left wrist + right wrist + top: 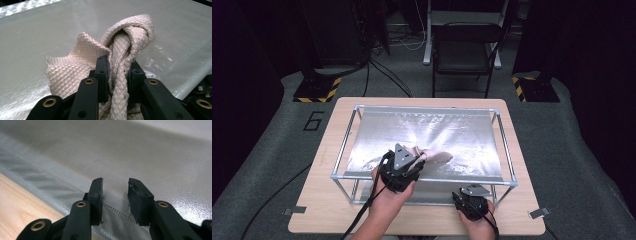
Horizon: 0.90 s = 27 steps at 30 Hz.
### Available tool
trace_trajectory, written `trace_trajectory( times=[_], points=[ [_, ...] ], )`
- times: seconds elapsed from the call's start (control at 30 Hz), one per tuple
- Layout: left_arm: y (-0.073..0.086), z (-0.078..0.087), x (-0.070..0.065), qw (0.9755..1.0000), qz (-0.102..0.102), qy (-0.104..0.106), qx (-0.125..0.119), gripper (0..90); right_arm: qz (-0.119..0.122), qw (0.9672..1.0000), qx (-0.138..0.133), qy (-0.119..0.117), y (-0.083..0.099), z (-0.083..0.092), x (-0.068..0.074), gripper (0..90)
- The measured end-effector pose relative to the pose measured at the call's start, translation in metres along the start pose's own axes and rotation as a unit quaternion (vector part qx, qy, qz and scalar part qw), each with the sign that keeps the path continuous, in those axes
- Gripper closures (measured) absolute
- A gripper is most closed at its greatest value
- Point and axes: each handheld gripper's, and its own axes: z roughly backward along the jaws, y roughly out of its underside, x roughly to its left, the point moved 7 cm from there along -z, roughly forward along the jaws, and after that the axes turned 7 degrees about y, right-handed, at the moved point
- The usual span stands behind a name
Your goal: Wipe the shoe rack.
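A pale pink quilted cloth lies bunched on the silvery sheet stretched over a metal frame. My left gripper reaches over the frame's front rail and is shut on a rolled fold of the cloth, whose free end loops above the jaws. My right gripper sits at the table's front right, just before the frame. Its jaws stand apart with nothing between them, over the stitched edge of the sheet.
The frame stands on a light wooden table with bare strips at the left, right and front. Behind the table are a black folding chair, two stands with yellow-black striped bases and floor cables.
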Motion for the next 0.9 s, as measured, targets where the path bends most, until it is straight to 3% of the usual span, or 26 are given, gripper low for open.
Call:
trace_trajectory(
  times=[0.2, 0.37, 0.47, 0.6, 0.9],
  points=[
    [-0.003, -0.004, -0.003, 1.0, -0.003, 0.0, -0.007, 72.3, 0.005, 1.0, -0.002, 0.001, 0.0, 0.0, -0.001, 64.8],
    [-0.004, 0.0, -0.003, 0.9999, 0.001, 0.012, -0.011, 63.5, 0.007, 1.0, 0.0, 0.002, 0.0, 0.0, -0.001, 64.8],
    [-0.005, 0.008, 0.0, 0.9998, -0.001, 0.008, -0.02, 52.0, 0.009, 1.0, -0.001, 0.001, 0.0, 0.0, -0.002, 64.8],
    [-0.006, 0.029, 0.009, 0.999, 0.003, 0.005, -0.044, 46.7, 0.006, 1.0, 0.0, 0.001, 0.0, 0.0, -0.001, 64.8],
    [0.006, 0.051, 0.03, 0.9983, 0.02, -0.006, -0.053, 47.0, 0.001, 1.0, 0.0, 0.0, 0.0, 0.0, 0.0, 64.8]
  ],
)
